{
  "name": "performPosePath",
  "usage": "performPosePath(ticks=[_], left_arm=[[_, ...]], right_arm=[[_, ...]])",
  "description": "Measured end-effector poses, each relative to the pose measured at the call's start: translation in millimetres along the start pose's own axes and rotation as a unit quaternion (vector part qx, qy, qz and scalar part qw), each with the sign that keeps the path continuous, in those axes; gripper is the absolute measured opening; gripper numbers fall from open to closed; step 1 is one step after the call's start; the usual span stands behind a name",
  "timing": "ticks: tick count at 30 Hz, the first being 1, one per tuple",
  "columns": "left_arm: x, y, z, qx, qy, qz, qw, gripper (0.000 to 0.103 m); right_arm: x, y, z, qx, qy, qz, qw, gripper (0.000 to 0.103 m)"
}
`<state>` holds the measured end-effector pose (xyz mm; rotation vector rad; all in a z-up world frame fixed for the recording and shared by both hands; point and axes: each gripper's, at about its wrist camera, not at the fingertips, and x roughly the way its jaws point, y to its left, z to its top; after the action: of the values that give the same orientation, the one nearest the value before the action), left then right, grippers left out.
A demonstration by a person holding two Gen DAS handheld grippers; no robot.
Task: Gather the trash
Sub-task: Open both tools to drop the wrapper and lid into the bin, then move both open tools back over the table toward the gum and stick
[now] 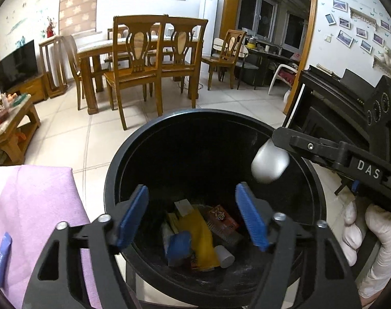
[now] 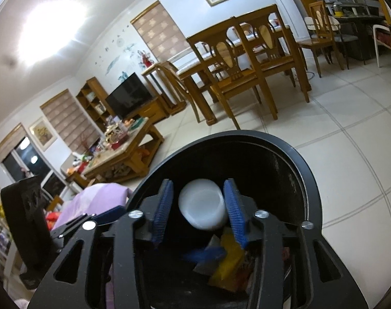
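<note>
Blurred white cup (image 2: 202,207), bin (image 1: 110,180) base cropped

Glossy black plastic bin (image 1: 123,159), wooden chairs (image 1: 136,59)

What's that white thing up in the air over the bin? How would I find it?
Find the round black bin on the tiled floor. Over its opening, between the blue pads of the right claw, is a white cup. Unlike the trash lying at the bottom, it is up near the rim.

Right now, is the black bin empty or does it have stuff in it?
It has stuff in it. The bin holds a yellow wrapper, a red packet and a blue packet at its bottom, well below the rim.
</note>
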<state>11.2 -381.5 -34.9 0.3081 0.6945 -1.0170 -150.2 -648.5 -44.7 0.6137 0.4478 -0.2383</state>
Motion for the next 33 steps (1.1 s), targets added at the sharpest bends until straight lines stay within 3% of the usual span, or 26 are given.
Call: performPosePath(ticks=[3,5,9,22,28,33], left_arm=[[-3.8,-1.3,-0.3,0.002,-0.003,0.005,1.0,0.083],[-7.6,-2.7,-0.8,0.004,-0.007,0.012,0.9999,0.097],[-18.4,-5.7,-1.0,0.016,-0.022,0.018,0.9995,0.097],[-37.0,-0.5,-7.8,0.032,-0.022,0.032,0.9987,0.097],[-67.2,35.9,-25.3,0.021,-0.031,0.061,0.9975,0.097],[-98.4,88.8,-44.2,-0.028,-0.045,0.091,0.9945,0.097]], right_arm=[[-2.1,-4.5,1.6,0.008,-0.009,-0.006,1.0,0.077],[-6.3,-4.6,1.0,0.015,-0.021,-0.012,1.0,0.083],[-8.7,-2.6,1.1,0.012,-0.031,-0.017,0.999,0.098],[-2.9,15.4,-4.3,0.018,-0.016,-0.012,1.0,0.098],[4.5,47.0,-10.3,-0.002,0.002,0.004,1.0,0.098],[23.4,99.6,-30.0,-0.075,0.037,0.028,0.996,0.098]])
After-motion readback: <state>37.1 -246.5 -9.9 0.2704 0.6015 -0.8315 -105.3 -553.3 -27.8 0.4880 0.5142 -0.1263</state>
